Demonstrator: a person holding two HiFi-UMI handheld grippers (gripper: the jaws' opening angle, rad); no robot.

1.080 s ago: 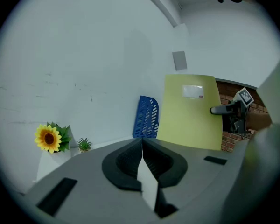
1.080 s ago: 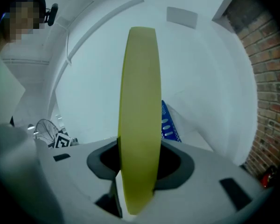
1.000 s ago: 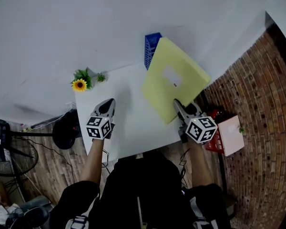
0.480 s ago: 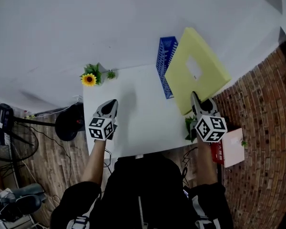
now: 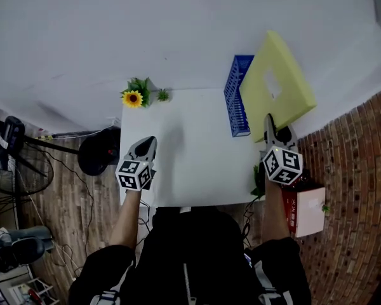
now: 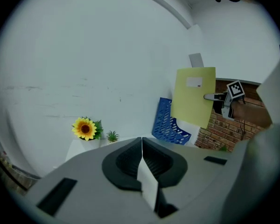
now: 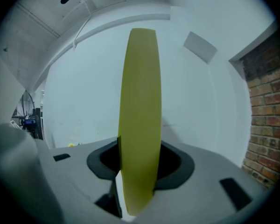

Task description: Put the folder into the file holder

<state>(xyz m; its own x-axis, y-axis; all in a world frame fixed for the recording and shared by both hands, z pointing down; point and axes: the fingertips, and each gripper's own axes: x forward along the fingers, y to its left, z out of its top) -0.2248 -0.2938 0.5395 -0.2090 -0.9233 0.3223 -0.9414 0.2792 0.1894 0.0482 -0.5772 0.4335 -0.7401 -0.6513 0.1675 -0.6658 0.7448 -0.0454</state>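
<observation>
Here I grip the thick yellow card folder [image 5: 286, 75] edge-on in my right tool [image 5: 270, 121], upright ahead of it, ready for the blue slotted plastic file holder [image 5: 237, 100] just leftward; my left tool [image 5: 146, 143] stays out of it, clenched, empty.

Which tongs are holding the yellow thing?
The right tongs grip the yellow folder; the left tongs are shut and empty.

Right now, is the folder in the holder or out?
Out. The right gripper holds the folder in the air beside the holder, its lower edge showing.
</observation>
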